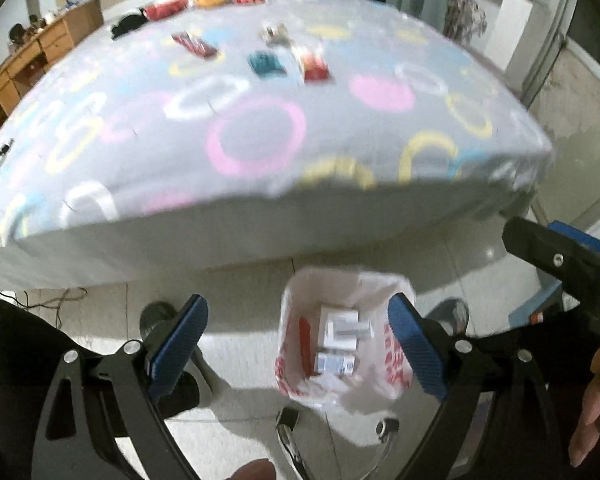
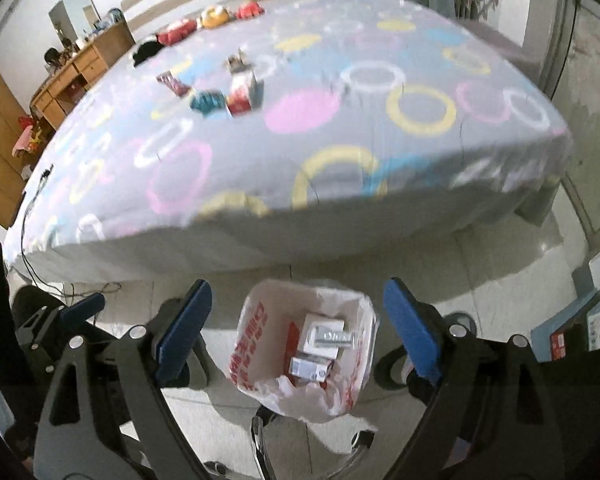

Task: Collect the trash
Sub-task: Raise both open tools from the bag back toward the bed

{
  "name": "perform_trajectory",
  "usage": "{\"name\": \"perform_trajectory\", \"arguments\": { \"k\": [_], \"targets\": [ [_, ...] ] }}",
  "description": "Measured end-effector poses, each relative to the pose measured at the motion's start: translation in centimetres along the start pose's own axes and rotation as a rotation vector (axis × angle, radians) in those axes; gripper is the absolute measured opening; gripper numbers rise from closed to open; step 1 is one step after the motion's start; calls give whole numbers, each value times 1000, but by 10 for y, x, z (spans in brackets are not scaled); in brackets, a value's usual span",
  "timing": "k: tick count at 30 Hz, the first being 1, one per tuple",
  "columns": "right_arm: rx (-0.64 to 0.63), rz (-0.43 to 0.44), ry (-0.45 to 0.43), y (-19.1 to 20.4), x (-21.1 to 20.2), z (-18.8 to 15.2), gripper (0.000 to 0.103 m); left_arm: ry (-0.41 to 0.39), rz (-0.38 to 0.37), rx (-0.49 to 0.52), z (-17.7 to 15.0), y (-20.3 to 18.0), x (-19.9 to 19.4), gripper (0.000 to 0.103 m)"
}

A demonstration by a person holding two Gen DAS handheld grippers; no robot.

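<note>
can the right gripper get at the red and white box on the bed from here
Probably yes. The right gripper is open and empty above the lined trash bin, and the red and white box lies in the open on the bed with nothing in the way, though the person must lean forward.

My view: matt printed cloth bedsheet [image 2: 300, 140], thin crinkled plastic bag [image 2: 260, 380], glossy floor tiles [image 2: 500, 280], ribbed blue pads [image 2: 184, 332].

A bed [image 2: 340, 200] covered by a grey sheet with pink, yellow, white and blue rings. Plush toys [image 2: 216, 16] line its far edge. A wooden dresser [image 2: 84, 68] stands against the left wall. A dark cable [image 1: 60, 296] trails across the pale tiled floor [image 2: 500, 280].
</note>
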State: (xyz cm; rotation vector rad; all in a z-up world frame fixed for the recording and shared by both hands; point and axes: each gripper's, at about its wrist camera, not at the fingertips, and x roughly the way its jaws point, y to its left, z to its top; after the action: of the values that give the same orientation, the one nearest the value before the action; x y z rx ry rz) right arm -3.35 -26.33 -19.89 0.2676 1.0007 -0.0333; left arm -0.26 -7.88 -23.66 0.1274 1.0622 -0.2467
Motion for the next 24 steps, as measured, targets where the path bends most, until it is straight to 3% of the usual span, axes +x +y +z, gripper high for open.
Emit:
{"name": "perform_trajectory", "arguments": {
  "k": [6, 13, 24],
  "targets": [
    [-41, -5, -128, 17, -47, 28, 86, -137, 14, -5, 32, 6, -53, 89],
    [-109, -15, -219, 36, -82, 52, 87, -257, 16, -14, 63, 16, -103, 89],
    [-155, -20, -274, 53, -94, 81, 88, -323, 43, -35, 96, 36, -125, 90]
  ]
}}
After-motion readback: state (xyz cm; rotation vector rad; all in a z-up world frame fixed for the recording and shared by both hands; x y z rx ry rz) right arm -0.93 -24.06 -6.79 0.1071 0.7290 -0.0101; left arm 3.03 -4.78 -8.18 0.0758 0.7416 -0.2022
